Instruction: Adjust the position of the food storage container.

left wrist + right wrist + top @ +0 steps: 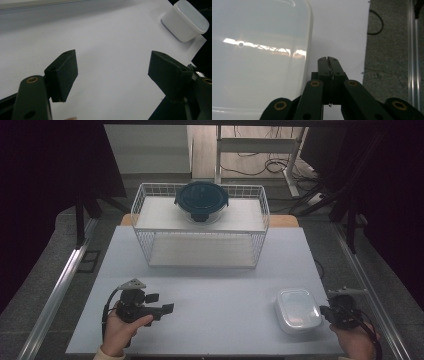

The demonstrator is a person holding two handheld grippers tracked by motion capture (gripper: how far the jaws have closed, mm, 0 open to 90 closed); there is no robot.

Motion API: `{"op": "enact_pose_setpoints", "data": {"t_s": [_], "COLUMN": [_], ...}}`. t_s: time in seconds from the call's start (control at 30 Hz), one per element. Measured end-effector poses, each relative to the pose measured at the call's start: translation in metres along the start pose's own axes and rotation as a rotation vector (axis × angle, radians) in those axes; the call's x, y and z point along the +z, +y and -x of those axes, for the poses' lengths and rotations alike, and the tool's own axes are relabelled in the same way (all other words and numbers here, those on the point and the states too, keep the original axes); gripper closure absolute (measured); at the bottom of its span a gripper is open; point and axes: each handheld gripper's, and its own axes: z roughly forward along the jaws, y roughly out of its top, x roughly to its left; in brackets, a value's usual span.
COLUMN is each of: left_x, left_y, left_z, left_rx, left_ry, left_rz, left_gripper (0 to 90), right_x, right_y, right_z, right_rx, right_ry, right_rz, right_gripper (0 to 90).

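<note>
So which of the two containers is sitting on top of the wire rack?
The round container with the dark blue lid, up on the wire rack. The white rectangular container sits low on the table.

This looks like a lab: dark curtains (45, 195) around a white worktop (210, 310), metal rails (55, 295), and loose cables (270, 167) on the floor.

Desk (210, 290) middle bare between left gripper (161, 303) and white box (298, 310): wide free lane. Wire rack (200, 227) blocks far half of desk; narrow strips of desk free on either side of it. Round lidded bowl (201, 200) sits on rack top shelf, shelf room free left and right of it. Lower rack shelf open from front. Right gripper (325, 311) just beside box at desk's right edge, fingers pressed together; box blocks its path leftward.
</note>
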Motion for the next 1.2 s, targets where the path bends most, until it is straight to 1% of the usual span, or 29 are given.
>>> {"op": "enact_pose_setpoints", "data": {"t_s": [0.07, 0.17, 0.23, 0.3, 0.47, 0.53, 0.6, 0.7, 0.73, 0.77, 0.8, 0.87, 0.9, 0.97, 1.0, 1.03, 1.1, 1.13, 1.17, 1.2], "left_x": [0.0, 0.0, 0.0, 0.0, 0.003, 0.003, 0.003, 0.002, 0.002, 0.002, 0.002, 0.002, 0.003, 0.003, 0.003, 0.004, 0.004, 0.004, 0.004, 0.004], "left_y": [-0.001, -0.001, -0.001, -0.001, -0.002, -0.002, -0.002, -0.002, -0.002, -0.002, -0.002, -0.002, -0.002, -0.002, -0.002, -0.002, -0.002, -0.002, -0.002, -0.002], "left_z": [-0.002, -0.003, -0.003, -0.003, -0.004, -0.004, -0.004, -0.005, -0.005, -0.005, -0.005, -0.005, -0.005, -0.004, -0.004, -0.004, -0.005, -0.004, -0.004, -0.003], "left_rx": [-0.006, -0.009, -0.01, -0.011, -0.014, -0.015, -0.014, -0.014, -0.014, -0.015, -0.015, -0.014, -0.012, -0.015, -0.015, -0.017, -0.02, -0.011, -0.011, -0.003], "left_ry": [0.003, 0.005, 0.005, 0.006, 0.01, 0.011, 0.011, 0.013, 0.013, 0.015, 0.015, 0.014, 0.013, 0.008, 0.008, 0.001, -0.006, 0.014, 0.014, 0.03], "left_rz": [-0.003, -0.002, -0.002, -0.002, -0.009, -0.01, -0.009, -0.005, -0.005, -0.004, -0.004, -0.005, -0.006, -0.007, -0.007, -0.006, -0.005, -0.006, -0.006, -0.007], "left_gripper": [23.4, 23.3, 23.3, 23.3, 23.3, 23.0, 23.0, 23.0, 23.0, 23.1, 23.1, 23.1, 23.1, 23.1, 23.1, 23.1, 23.1, 23.0, 23.0, 23.0], "right_x": [-0.001, -0.002, -0.002, -0.002, 0.0, 0.0, 0.001, 0.003, 0.003, 0.004, 0.004, 0.004, 0.005, 0.006, 0.006, 0.007, 0.008, 0.008, 0.008, 0.008], "right_y": [0.0, 0.001, 0.001, 0.002, 0.004, 0.005, 0.006, 0.008, 0.008, 0.009, 0.009, 0.011, 0.012, 0.014, 0.014, 0.016, 0.016, 0.018, 0.018, 0.018], "right_z": [-0.002, -0.003, -0.004, -0.006, -0.011, -0.018, -0.02, -0.028, -0.028, -0.032, -0.032, -0.037, -0.043, -0.05, -0.05, -0.055, -0.058, -0.063, -0.064, -0.064], "right_rx": [-0.003, -0.006, -0.009, -0.019, -0.027, -0.046, -0.051, -0.073, -0.073, -0.082, -0.082, -0.09, -0.097, -0.114, -0.114, -0.125, -0.13, -0.139, -0.142, -0.142], "right_ry": [0.011, 0.012, 0.029, 0.059, 0.072, 0.085, 0.09, 0.11, 0.11, 0.128, 0.128, 0.164, 0.184, 0.19, 0.19, 0.199, 0.206, 0.224, 0.227, 0.227], "right_rz": [-0.002, -0.005, -0.003, -0.002, -0.005, -0.005, -0.004, -0.008, -0.008, -0.01, -0.01, 0.005, 0.005, 0.002, 0.002, 0.004, 0.006, 0.011, 0.013, 0.013], "right_gripper": [89.2, 89.2, 89.2, 89.2, 89.2, 89.2, 89.2, 89.2, 89.2, 89.2, 89.2, 89.2, 89.2, 89.2, 89.2, 89.2, 89.2, 89.2, 89.2, 89.2]}}
